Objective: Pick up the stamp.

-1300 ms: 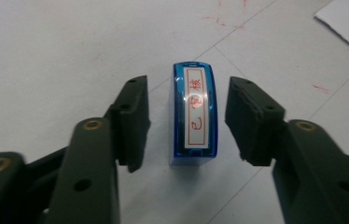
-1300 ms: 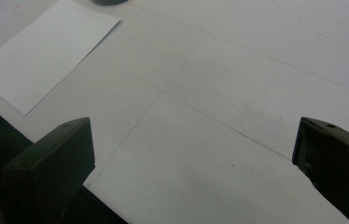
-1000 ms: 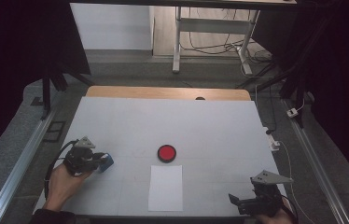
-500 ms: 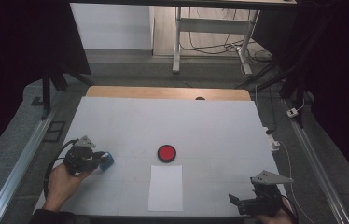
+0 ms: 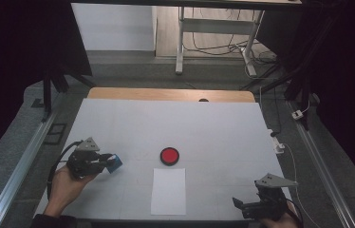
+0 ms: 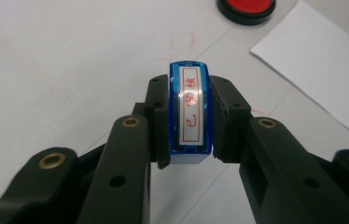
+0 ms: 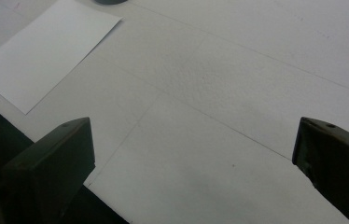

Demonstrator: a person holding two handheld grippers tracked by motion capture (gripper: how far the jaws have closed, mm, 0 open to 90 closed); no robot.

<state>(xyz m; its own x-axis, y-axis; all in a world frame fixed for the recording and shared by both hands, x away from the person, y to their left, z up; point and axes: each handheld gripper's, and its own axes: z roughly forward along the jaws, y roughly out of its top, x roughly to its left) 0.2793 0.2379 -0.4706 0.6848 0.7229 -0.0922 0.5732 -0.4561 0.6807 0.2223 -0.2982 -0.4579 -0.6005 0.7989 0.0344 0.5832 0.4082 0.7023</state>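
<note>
Tabletop from the high view: a white table (image 5: 175,123) carries a red ink pad (image 5: 169,155) near its middle and a sheet of paper (image 5: 168,191) just in front of it, close but apart. At the left edge a hand (image 5: 64,187) holds the left gripper (image 5: 110,163), and a small blue stamp (image 5: 114,162) sits between its jaws, clear to the left of the pad. The right gripper (image 5: 238,204) rests at the near right corner of the table, well apart from the paper, with its jaws pointing towards the sheet.

Left gripper view: the left gripper (image 6: 189,116) has its two black jaws closed against the flat sides of the stamp (image 6: 189,112), one pad on each side. The stamp's top faces the camera (a white label with red characters inside a red frame, set in a blue casing). Beyond it lie the ink pad (image 6: 247,7) at the top edge and a corner of the paper (image 6: 322,60) to the right, neither touching the stamp.

Right gripper view: the right gripper (image 7: 193,154) stands with its jaws wide apart and nothing between them, only bare table (image 7: 238,84) underneath. The paper (image 7: 42,51) lies off to the upper left, and a dark sliver of the ink pad (image 7: 109,2) shows at the top edge.
</note>
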